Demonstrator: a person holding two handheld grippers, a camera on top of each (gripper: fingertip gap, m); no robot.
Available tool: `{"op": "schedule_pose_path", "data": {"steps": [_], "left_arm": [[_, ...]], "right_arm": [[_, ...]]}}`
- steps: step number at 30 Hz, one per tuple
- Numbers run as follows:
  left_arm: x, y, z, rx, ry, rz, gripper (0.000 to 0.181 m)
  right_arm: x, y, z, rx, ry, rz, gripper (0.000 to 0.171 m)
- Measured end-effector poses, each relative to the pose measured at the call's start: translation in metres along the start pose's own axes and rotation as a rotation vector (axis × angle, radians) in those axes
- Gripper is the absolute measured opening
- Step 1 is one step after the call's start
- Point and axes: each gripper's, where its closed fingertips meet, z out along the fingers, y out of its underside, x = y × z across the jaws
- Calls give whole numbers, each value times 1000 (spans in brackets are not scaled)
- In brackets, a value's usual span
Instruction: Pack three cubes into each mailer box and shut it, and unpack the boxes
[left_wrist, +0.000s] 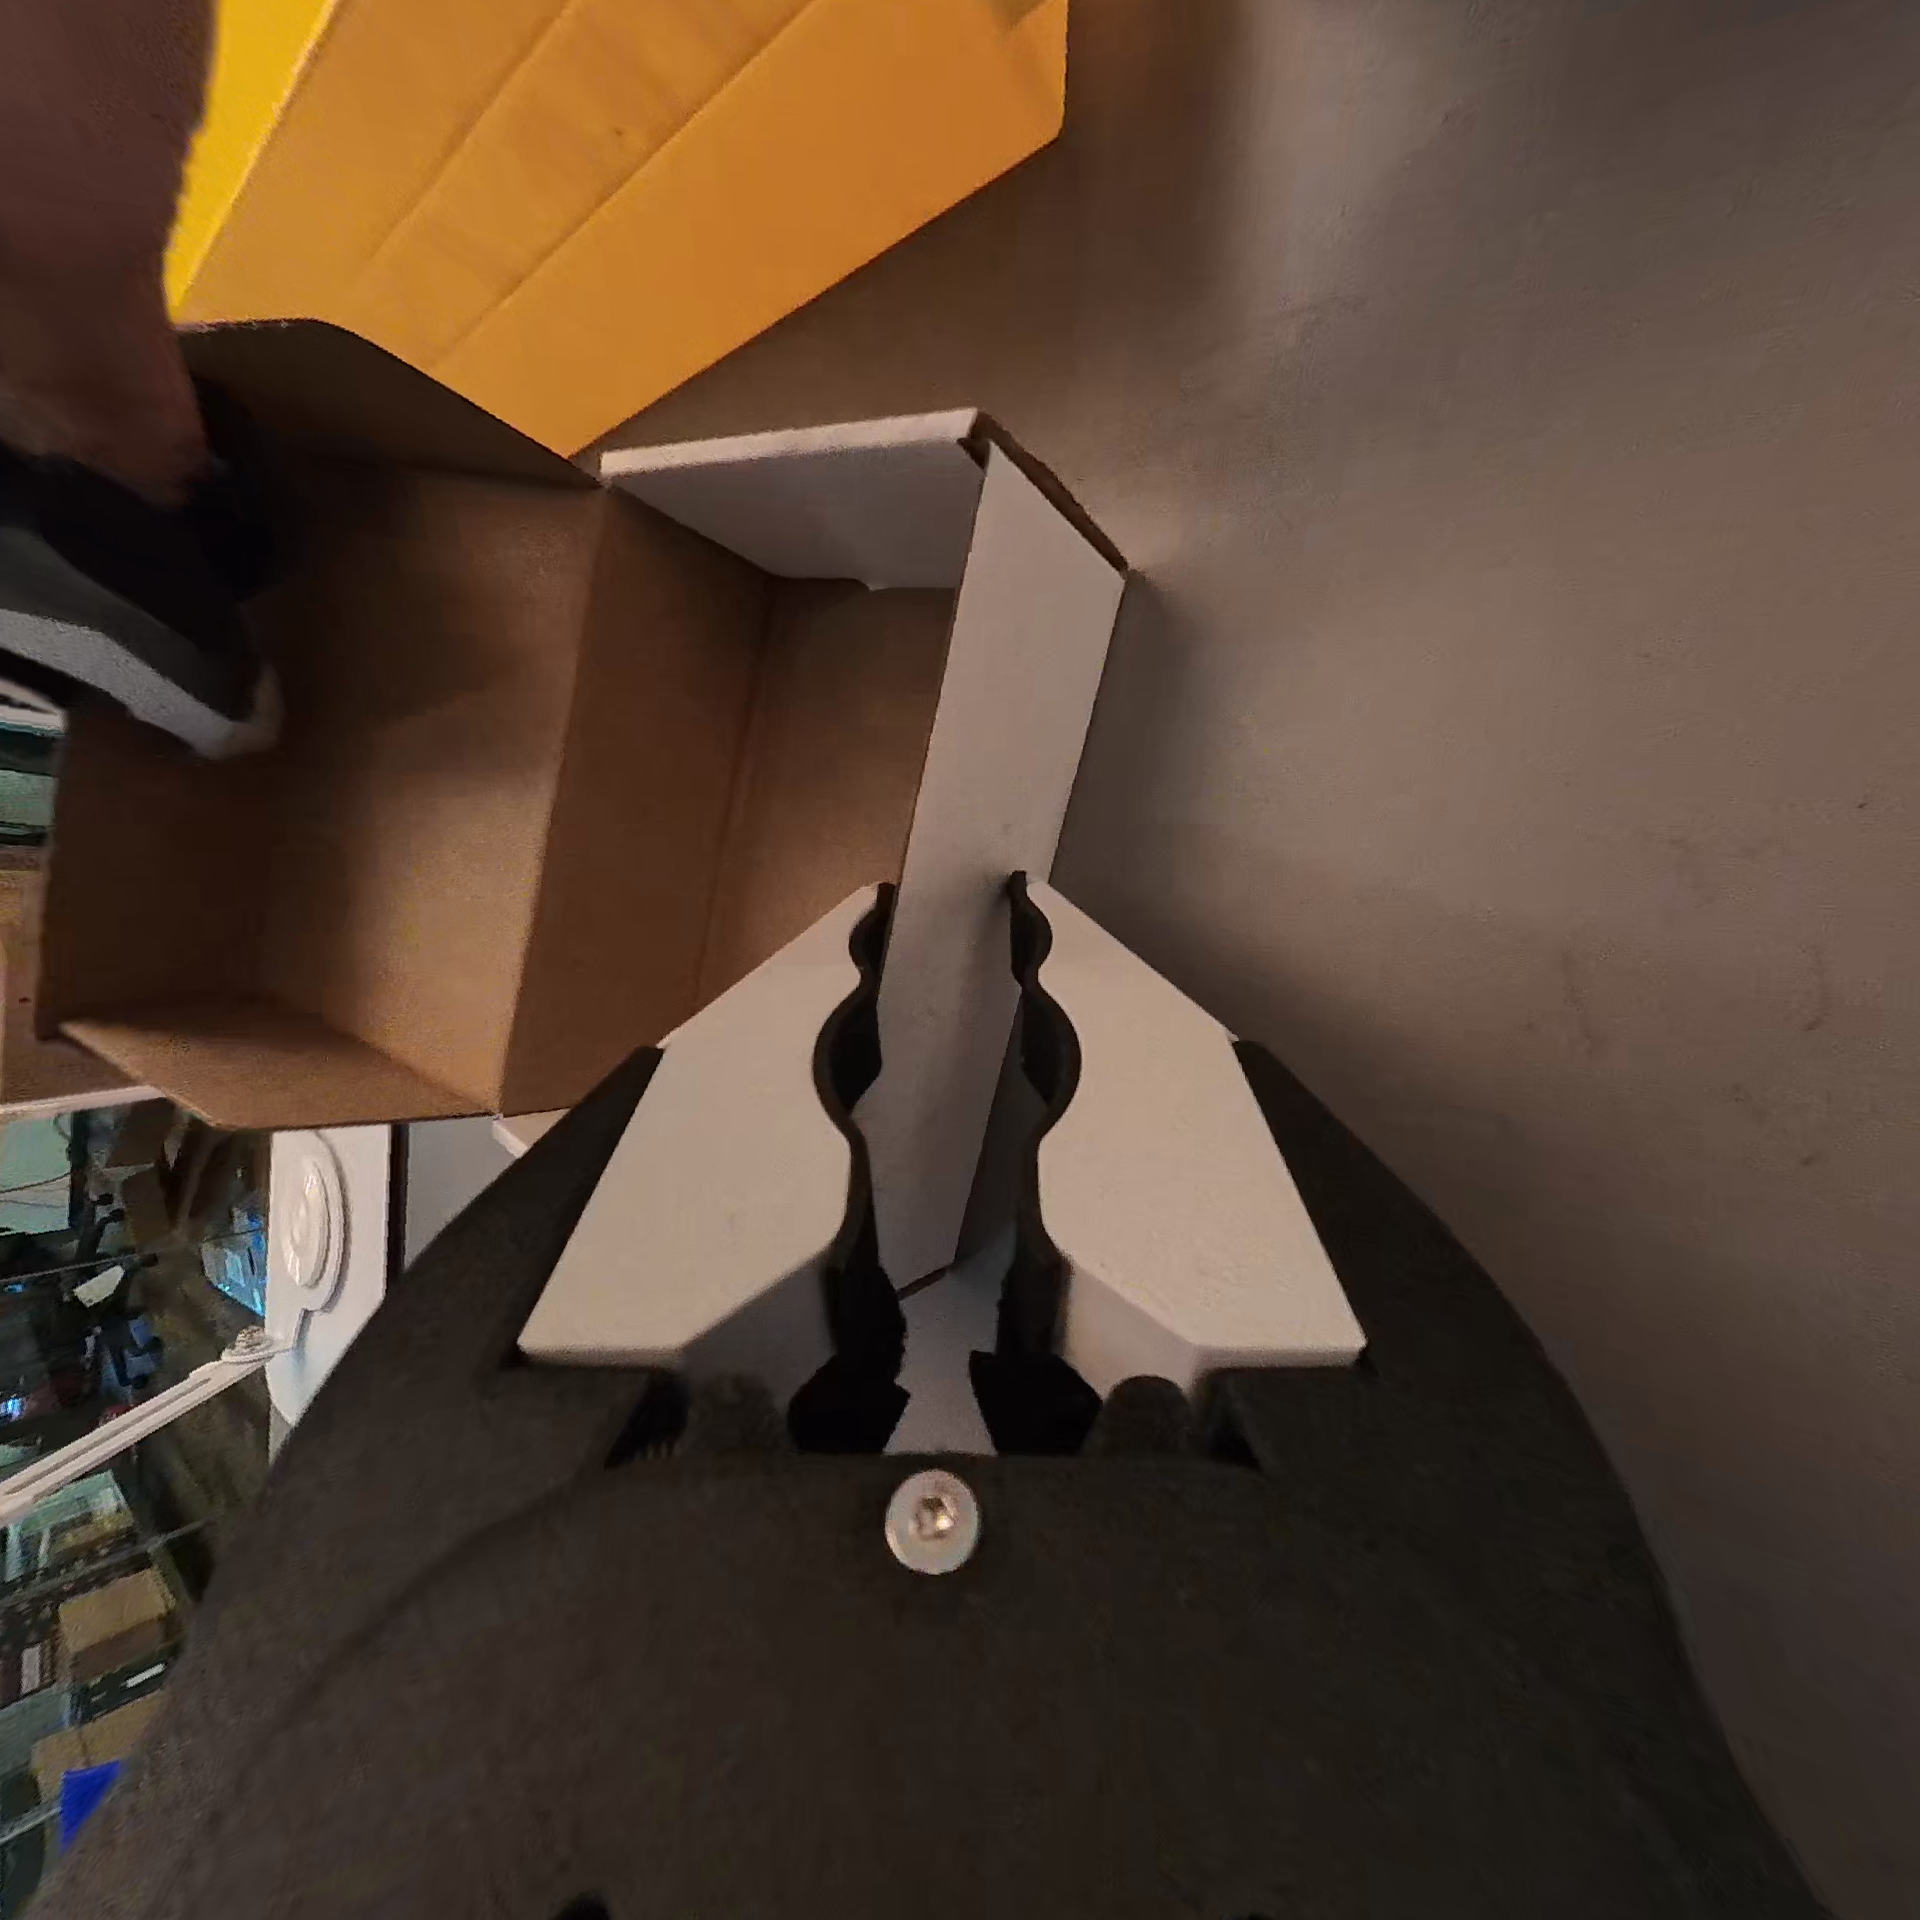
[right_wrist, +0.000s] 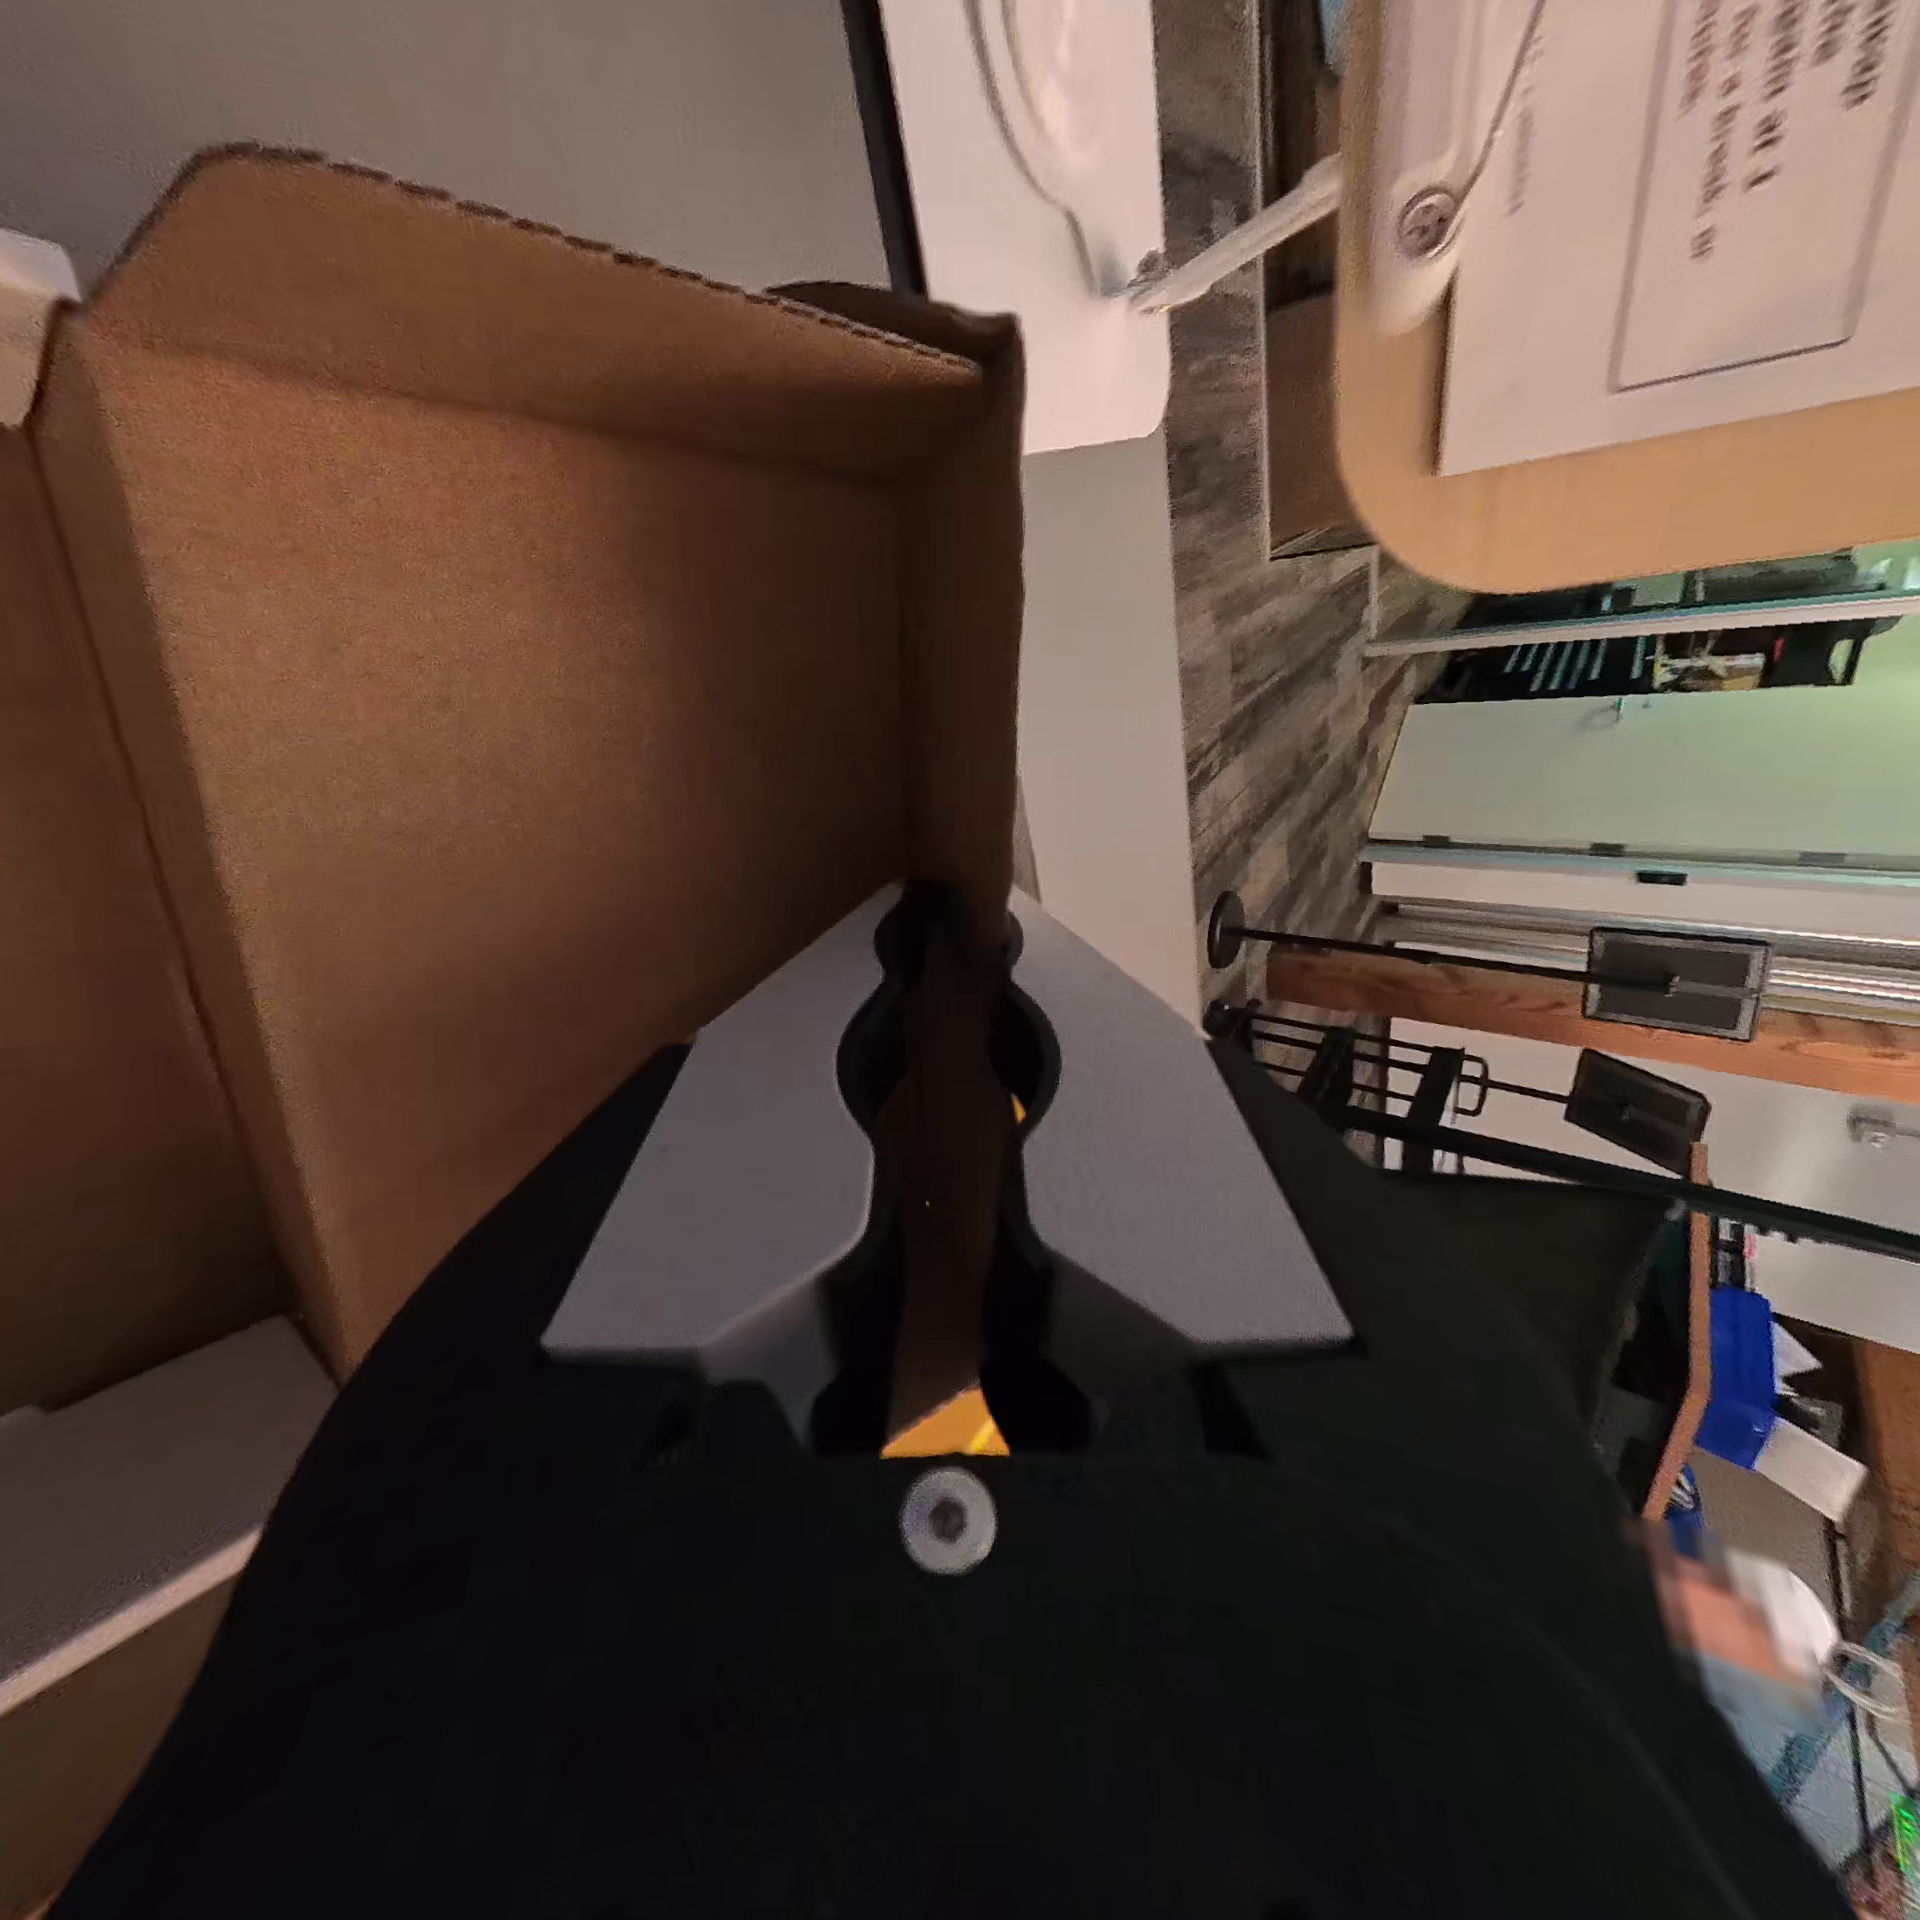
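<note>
We see one mailer box (left_wrist: 582, 748), white outside and brown corrugated inside, open and held between both tools above the grey table (left_wrist: 1507, 831); whether any part of it touches the table we cannot tell. The left tongs (left_wrist: 951, 894) straddle the box's white front wall at 6 o'clock in the left wrist view, jaws narrowly apart, with the panel between them; the pads look near the board but we cannot tell whether they press on it. The right tongs (right_wrist: 961, 914) are closed on a brown side panel (right_wrist: 961, 644) of the same box, and the board runs up from between the pads toward 12 o'clock. The right tool also shows at 9 o'clock in the left wrist view, at the box's far flap. What shows of the box interior has no cubes in it; cube count in view: none. Boxes counted: one white mailer, plus a flat yellow cardboard piece (left_wrist: 644, 177) on the table at 11 o'clock. We judge that the box is light and fairly stiff along its walls but creases easily at folds, so single-wall panels will flex under a hard pinch. We judge that the best hold is mid-wall, near a folded corner, with both tools moving together to avoid twisting it.
</note>
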Motion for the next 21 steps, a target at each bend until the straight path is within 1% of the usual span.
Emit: {"op": "schedule_pose_path", "data": {"steps": [5, 10, 12, 13, 15, 16, 21], "left_arm": [[-1, 0, 1, 8, -20, 5, 23], [-2, -1, 2, 7, -14, -25, 22], [-3, 0, 3, 3, -16, -41, 22], [-4, 0, 3, -1, -23, -45, 22], [-7, 2, 4, -11, -37, -54, 22], [-8, 3, 5, -19, -42, -61, 22], [-25, 22, 6, -84, -95, -112, 21]], "right_arm": [[-6, 7, 11, 2, -43, 45, 15], [-4, 8, 14, 3, -22, 49, 21], [1, 1, 12, 43, -5, 94, 24], [3, -4, 9, 72, -12, 127, 28], [8, -16, -1, 143, -32, 196, 45], [13, -21, -7, 177, -28, 222, 50], [39, -40, -41, 335, 34, 262, 52]]}}
